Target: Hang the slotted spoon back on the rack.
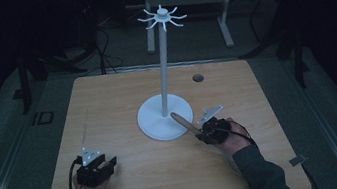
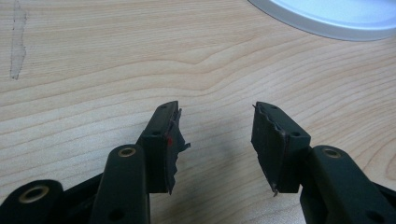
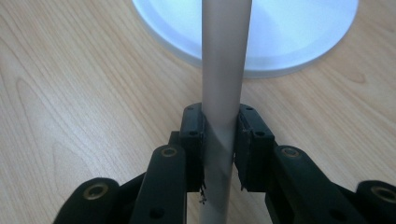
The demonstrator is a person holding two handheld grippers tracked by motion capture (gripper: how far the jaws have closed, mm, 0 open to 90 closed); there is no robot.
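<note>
- Right gripper [image 1: 204, 130], lower right of centre in the high view, clamping a rod [image 1: 184, 123] between both jaws; same hold confirmed in the right gripper view [image 3: 218, 154], pads pressing on either side of the rod [image 3: 224, 84].
- Rod's long axis running from the jaws up and to the left in the high view, free tip reaching over the rim of the white round base [image 1: 153, 127].
- In the right gripper view, rod extending straight up the frame from the jaws, crossing over the base [image 3: 299, 42] at the top.
- Stand [image 1: 162, 60] rising from that base at frame centre: slim white pole, topped by a ring of curved hooks [image 1: 162, 16] near the upper middle.
- Stand lying up and left of the right gripper; right hand [image 1: 236, 137] clearly the nearer one.
- Left gripper [image 1: 97, 166], lower left of the high view, resting on the table with jaws spread apart and nothing between them; left gripper view [image 2: 217, 140] showing bare wood in the gap, edge of the base [image 2: 327, 21] at upper right.
- Surface: pale wooden table [image 1: 108, 108], flat, small round hole [image 1: 198, 77] toward the upper right.
- Room: dim, dark floor, cables and a metal frame [image 1: 222, 10] along the top of the picture.
- Probable next move: carrying the rod toward the stand; exact target not determinable.
</note>
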